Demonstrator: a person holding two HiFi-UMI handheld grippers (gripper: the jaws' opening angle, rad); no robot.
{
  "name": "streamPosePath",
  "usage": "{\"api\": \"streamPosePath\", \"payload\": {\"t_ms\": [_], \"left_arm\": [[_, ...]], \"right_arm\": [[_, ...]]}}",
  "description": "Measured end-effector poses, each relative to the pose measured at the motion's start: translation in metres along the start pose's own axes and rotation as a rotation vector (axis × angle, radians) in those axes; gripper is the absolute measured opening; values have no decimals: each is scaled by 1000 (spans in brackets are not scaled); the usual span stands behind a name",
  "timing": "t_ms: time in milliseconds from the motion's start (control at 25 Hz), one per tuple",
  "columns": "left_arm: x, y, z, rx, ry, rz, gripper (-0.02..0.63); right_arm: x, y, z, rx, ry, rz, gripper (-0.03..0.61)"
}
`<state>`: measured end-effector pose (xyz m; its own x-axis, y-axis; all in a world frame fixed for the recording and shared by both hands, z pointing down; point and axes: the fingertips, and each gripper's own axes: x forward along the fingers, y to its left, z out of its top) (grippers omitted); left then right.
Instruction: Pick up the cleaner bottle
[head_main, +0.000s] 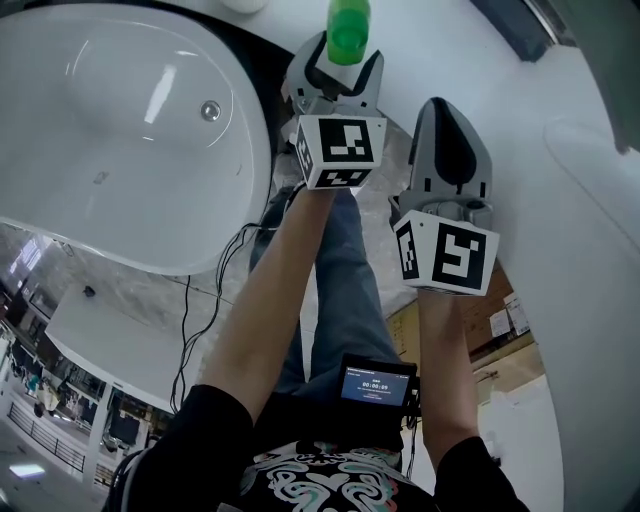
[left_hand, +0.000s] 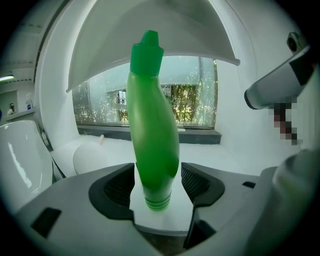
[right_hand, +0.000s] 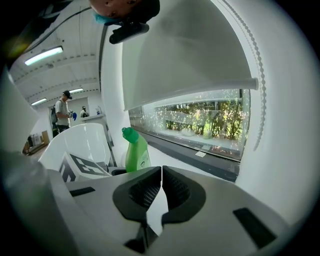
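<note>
**Bracketing the Green Bottle Before the Squeeze**

The cleaner bottle (left_hand: 152, 130) stands upright on the white ledge (left_hand: 225, 155) below a window (left_hand: 195, 105), its green cap uppermost. The left gripper (left_hand: 157, 186) has its jaws spread wide, one on each side of the bottle's lower body. The ribbed pads (left_hand: 120, 187) sit just beside the plastic and do not visibly press on it, so nothing is held yet. Going in low makes sense: the body is broad there, while the bottle narrows and curves toward the cap, where pads would likely slip.

The right gripper (right_hand: 161, 187) is clenched on nothing, its jaws meeting along a thin seam. It hangs to the side, apart from the bottle, which keeps it out of the working gripper's way. In the head view a white basin (head_main: 60, 150) lies off to the left, clear of both tools.

What the pickup seems to need now is a squeeze, then a lift.
</note>
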<state>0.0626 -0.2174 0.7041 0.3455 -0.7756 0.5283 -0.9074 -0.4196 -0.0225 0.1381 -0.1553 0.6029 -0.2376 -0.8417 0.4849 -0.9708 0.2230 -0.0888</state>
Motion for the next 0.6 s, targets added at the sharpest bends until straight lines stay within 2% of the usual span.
{"api": "streamPosePath", "payload": {"t_ms": [280,600], "left_arm": [[14,7,14,-68,-45,7,279],[19,14,27,-46,-78,15,279]], "right_arm": [[4,0,0,8,-1,-1,28],[1,-2,-5,10,6,-4,28]]}}
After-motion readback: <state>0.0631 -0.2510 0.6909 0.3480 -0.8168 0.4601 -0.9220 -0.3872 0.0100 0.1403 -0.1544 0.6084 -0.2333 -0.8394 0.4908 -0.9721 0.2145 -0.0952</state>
